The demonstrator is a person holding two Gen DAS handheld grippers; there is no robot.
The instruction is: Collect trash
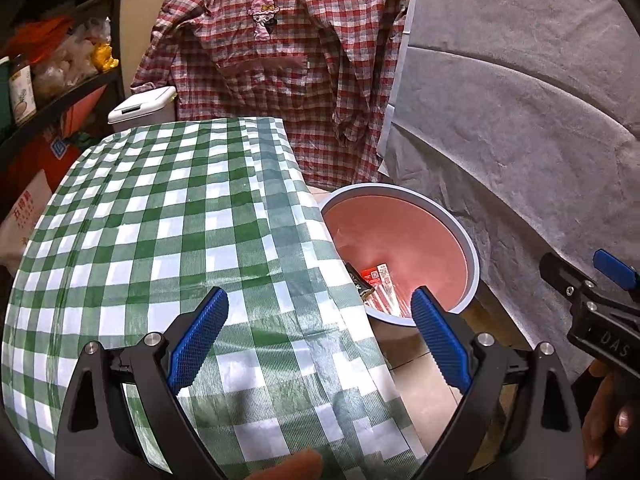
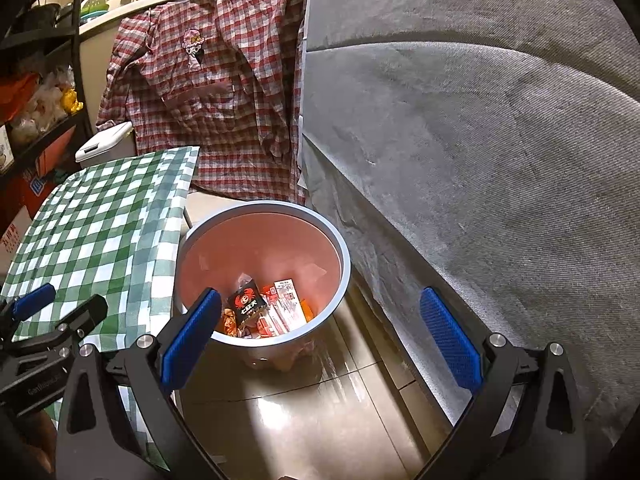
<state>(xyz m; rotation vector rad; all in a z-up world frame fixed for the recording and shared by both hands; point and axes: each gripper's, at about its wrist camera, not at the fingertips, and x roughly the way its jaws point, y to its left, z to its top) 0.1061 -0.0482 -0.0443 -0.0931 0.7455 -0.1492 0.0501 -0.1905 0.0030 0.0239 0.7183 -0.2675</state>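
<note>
Though both claws [image 1: 320, 328] [image 2: 320, 340] spread empty: pink-lined bin [image 2: 344, 280], crumpled red-black wrappers [image 2: 264, 310] inside.

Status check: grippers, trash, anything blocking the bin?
Left gripper and right gripper open, empty. Wrappers in the bin beside the checked table. Bin mouth unobstructed.

We see: trash bin [image 2: 344, 272], round, pale rim, pink inside, upright on floor | snack wrappers [image 2: 264, 312] heaped at its bottom, black packet topmost
</note>
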